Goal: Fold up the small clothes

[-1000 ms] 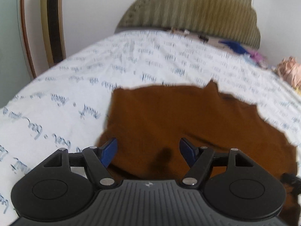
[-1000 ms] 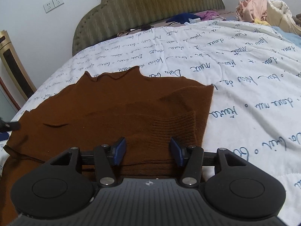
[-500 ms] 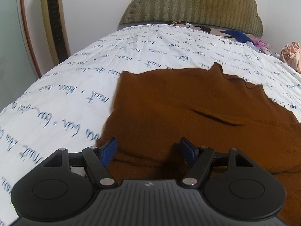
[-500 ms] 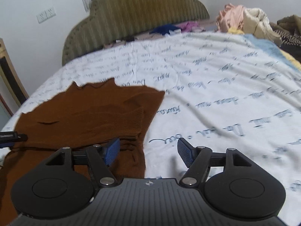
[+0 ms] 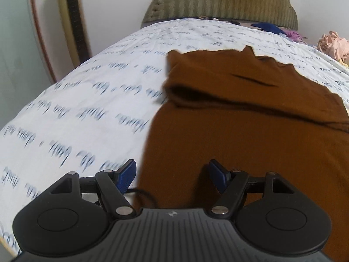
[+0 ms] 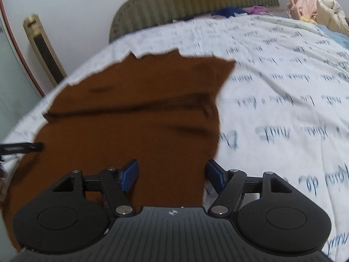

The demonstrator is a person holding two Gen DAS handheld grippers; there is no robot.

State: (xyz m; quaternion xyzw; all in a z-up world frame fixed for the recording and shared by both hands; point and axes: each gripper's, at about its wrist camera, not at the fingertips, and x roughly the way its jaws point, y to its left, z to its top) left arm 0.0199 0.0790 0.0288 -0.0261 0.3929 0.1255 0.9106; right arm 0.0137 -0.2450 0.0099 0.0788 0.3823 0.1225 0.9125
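Note:
A brown knit garment (image 5: 250,126) lies on the bed, with a fold ridge across its middle; it also shows in the right wrist view (image 6: 135,122). My left gripper (image 5: 172,175) is open and empty, straddling the garment's near left edge. My right gripper (image 6: 172,174) is open and empty, straddling the garment's near right edge. The tip of the left gripper (image 6: 21,147) shows at the left of the right wrist view.
The bed has a white sheet with blue script (image 5: 76,120) and an olive headboard (image 5: 222,0). Loose clothes (image 6: 314,6) are piled at the far right of the bed. A gold and black panel (image 5: 72,17) stands by the wall on the left.
Both grippers pulled back toward the near edge. The garment now has a fold ridge across it and reaches further toward me. Both grippers stay open.

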